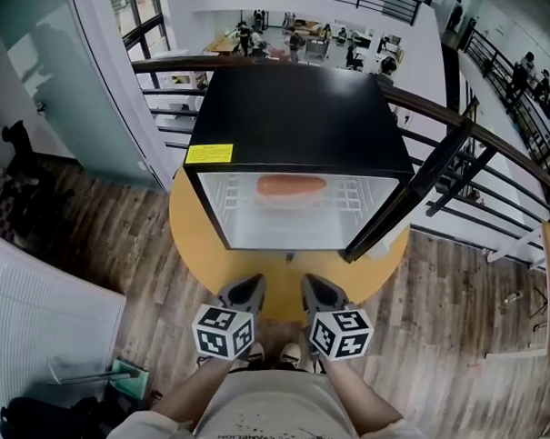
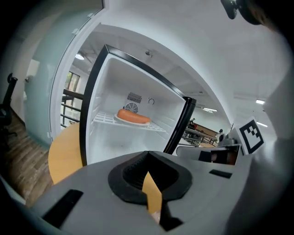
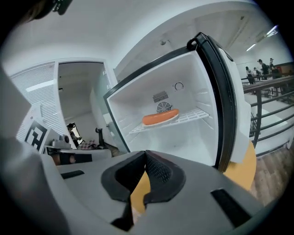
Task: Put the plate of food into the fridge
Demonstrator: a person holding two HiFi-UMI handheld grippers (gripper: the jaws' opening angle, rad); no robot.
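- Fridge [image 1: 289, 115] seen standing on round yellow table [image 1: 194, 247], door [image 1: 413, 188] swung open to right.
- Plate of food [image 1: 292, 187], long orange sausage on white plate, found inside fridge, laid on wire shelf [image 1: 344, 197] toward back wall.
- Left gripper [image 1: 244, 293] and right gripper [image 1: 318, 293] held side by side at near edge of table, well apart from plate.
- Jaws of both grippers pressed together, nothing clamped between them.
- Railing [image 1: 497, 146] seen behind fridge.
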